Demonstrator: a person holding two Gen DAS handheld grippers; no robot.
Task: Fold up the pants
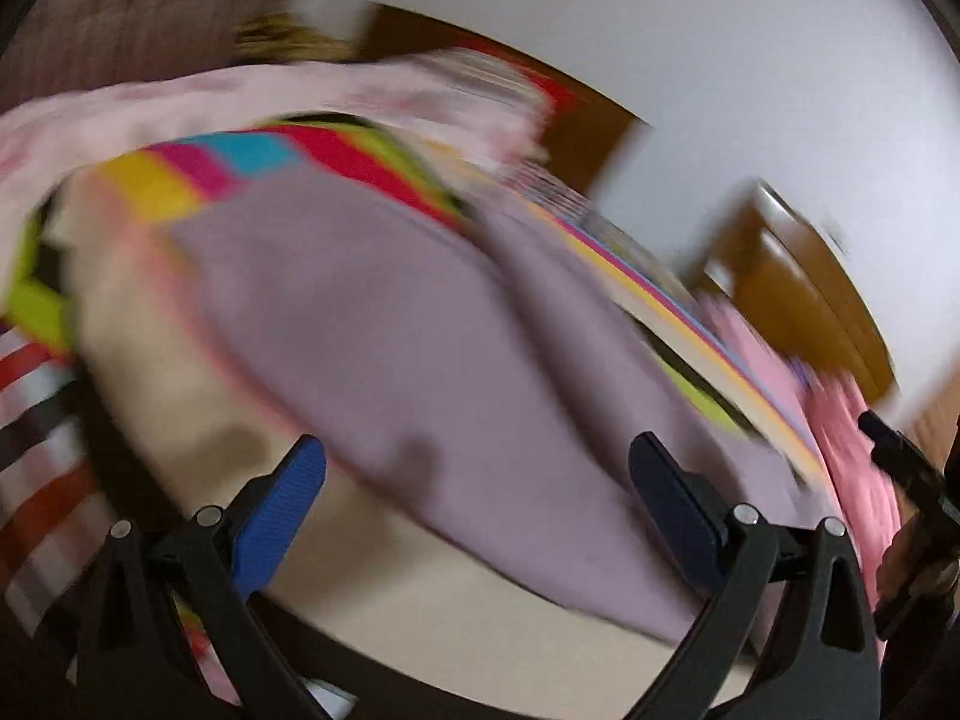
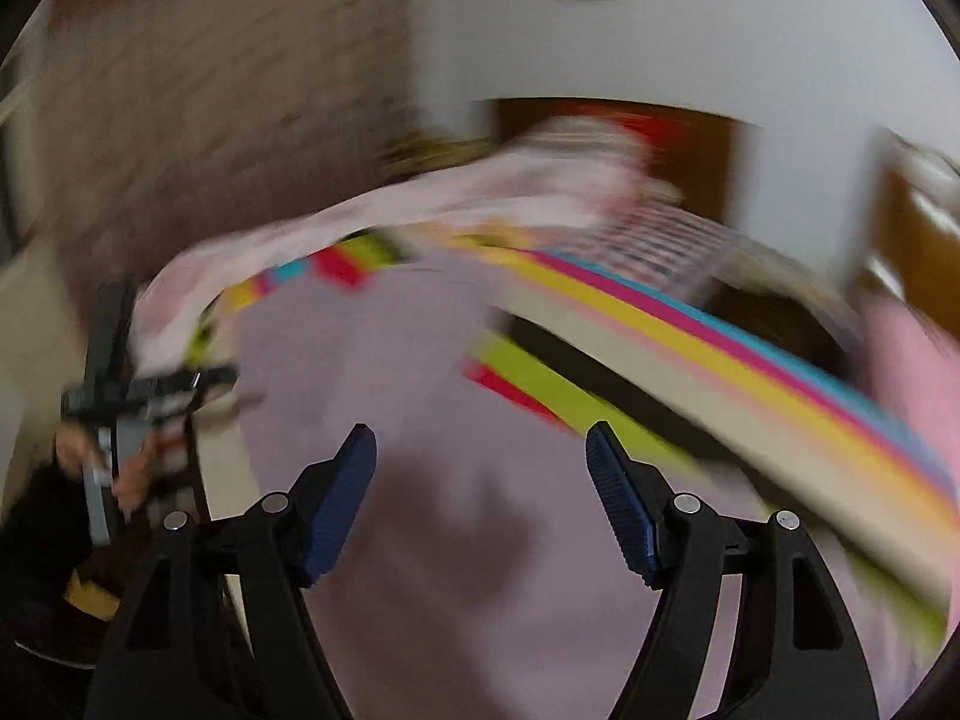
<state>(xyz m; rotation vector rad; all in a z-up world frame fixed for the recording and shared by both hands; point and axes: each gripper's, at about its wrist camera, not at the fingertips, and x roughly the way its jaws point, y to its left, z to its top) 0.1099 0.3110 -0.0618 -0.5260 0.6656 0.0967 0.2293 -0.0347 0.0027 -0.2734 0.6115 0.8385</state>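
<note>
Blue-padded left gripper (image 1: pixel 477 480) and right gripper (image 2: pixel 480 468), both spread wide and empty, above mauve pants (image 1: pixel 384 324) flat on rainbow-striped mat (image 2: pixel 690 336); risk, judged: blurred, fast approach pinching only one layer or snagging neighbouring pink garment (image 1: pixel 852 450).

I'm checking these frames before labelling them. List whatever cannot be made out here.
- Both views: motion blur smears everything; the mauve pants show no readable waistband, hem or fold lines.
- Left wrist view: the pale pink garment has an illegible print; the pants' near edge is hidden behind the left gripper.
- Right wrist view: the right gripper hides the pants below it; the striped mat is cut off at the right edge.
</note>
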